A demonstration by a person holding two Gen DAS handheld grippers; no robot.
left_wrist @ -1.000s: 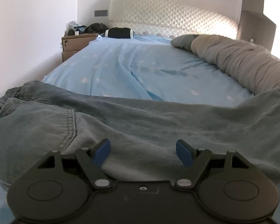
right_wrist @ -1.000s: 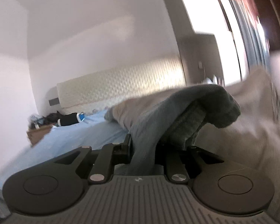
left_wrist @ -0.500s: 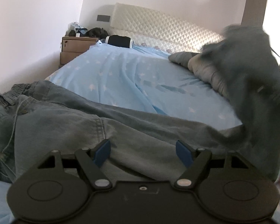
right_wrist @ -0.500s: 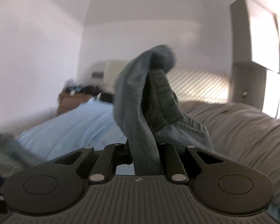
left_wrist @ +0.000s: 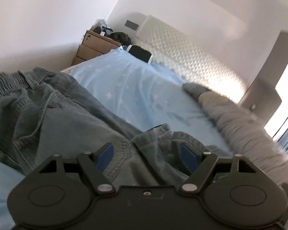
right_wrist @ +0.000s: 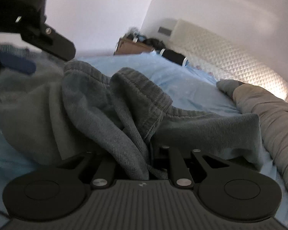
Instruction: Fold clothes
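The right gripper (right_wrist: pixel 149 153) clamps the bunched hem of the denim trousers (left_wrist: pixel 71 115); the left gripper (left_wrist: pixel 146 154) hovers wide open, gripping nothing. Released carelessly, the crumpled hem could leave a crooked fold.

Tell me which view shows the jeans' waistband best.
The left wrist view. There the jeans lie spread on the bed, with the gathered elastic waistband and a button plain at the left. The right wrist view shows only bunched hems pinched in the right gripper; no waistband can be made out there.
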